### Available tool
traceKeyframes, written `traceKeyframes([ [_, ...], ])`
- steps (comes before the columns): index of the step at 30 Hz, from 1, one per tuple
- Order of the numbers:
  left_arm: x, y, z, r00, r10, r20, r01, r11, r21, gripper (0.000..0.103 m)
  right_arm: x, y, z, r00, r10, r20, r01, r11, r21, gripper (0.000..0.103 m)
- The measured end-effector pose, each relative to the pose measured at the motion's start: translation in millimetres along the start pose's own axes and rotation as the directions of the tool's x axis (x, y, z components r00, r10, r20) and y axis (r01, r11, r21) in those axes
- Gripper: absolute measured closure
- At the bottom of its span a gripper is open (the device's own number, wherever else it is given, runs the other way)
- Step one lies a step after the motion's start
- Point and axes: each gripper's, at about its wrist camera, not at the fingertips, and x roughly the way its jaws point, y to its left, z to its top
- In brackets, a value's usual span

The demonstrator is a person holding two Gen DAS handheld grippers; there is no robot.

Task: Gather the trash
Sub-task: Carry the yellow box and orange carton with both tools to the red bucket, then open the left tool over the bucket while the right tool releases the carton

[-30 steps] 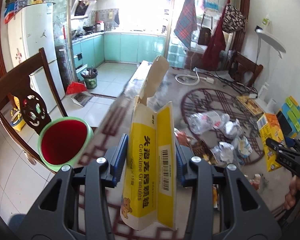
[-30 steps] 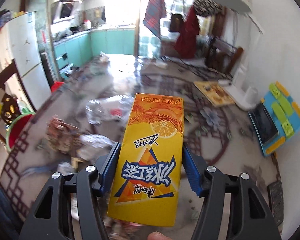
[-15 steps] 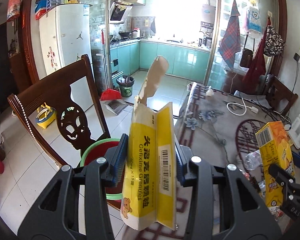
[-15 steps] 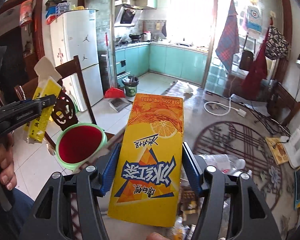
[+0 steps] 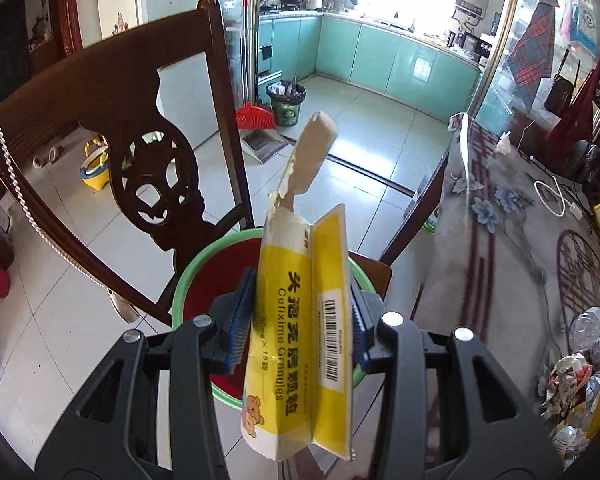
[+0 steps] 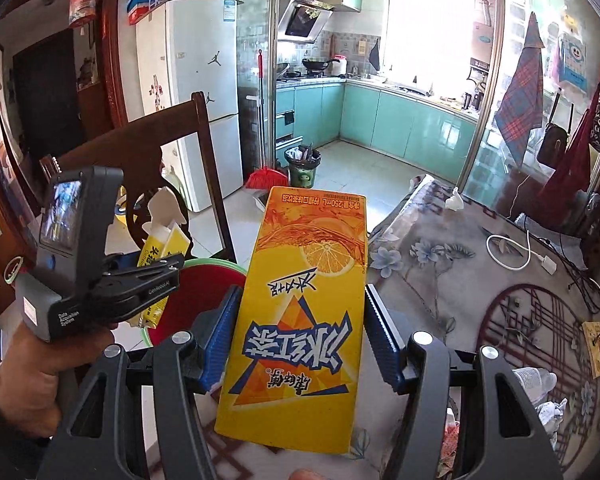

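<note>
My left gripper (image 5: 300, 324) is shut on a flattened yellow medicine box (image 5: 300, 340) with a torn flap, held just above a green-rimmed red bin (image 5: 204, 280) that sits on a dark wooden chair. From the right wrist view, the left gripper (image 6: 156, 276) hangs over the bin (image 6: 212, 280) with the medicine box (image 6: 160, 248) in it. An orange iced-tea carton (image 6: 300, 316) fills my right gripper (image 6: 300, 332), which is shut on it above the table edge, right of the bin.
The carved chair back (image 5: 140, 152) rises behind the bin. A flowered tablecloth covers the table (image 6: 440, 280), with crumpled wrappers and plastic bottles (image 5: 580, 364) at its right. A white cable (image 6: 516, 252) lies farther back. Tiled floor, a red broom (image 5: 256, 116) and a small waste basket lie beyond.
Both grippers swung left from the littered table toward the chair. The left one dropped over the bin with the medicine box. The right one followed with the carton.
</note>
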Motion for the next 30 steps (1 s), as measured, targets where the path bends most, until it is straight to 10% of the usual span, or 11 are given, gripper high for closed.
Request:
traceKeyframes([
  [9,42,17,-5,0.994,-0.033,-0.100,0.029,0.999,-0.036,0.042,36,8,2,0.999,0.011,-0.043,-0.012,1.000,-0.017,0.044],
  [12,33,25,-2,0.998,-0.009,-0.062,0.005,0.998,-0.061,0.020,45,15,2,0.998,0.018,-0.056,-0.019,1.000,-0.023,0.044],
  [19,-7,60,10,0.995,0.073,0.062,-0.063,0.985,-0.158,0.017,66,39,4,0.995,0.061,-0.075,-0.065,0.996,-0.053,0.044],
  [30,-66,92,21,0.932,0.257,0.254,-0.193,0.949,-0.251,0.012,128,100,3,0.978,0.127,-0.164,-0.147,0.982,-0.118,0.044],
])
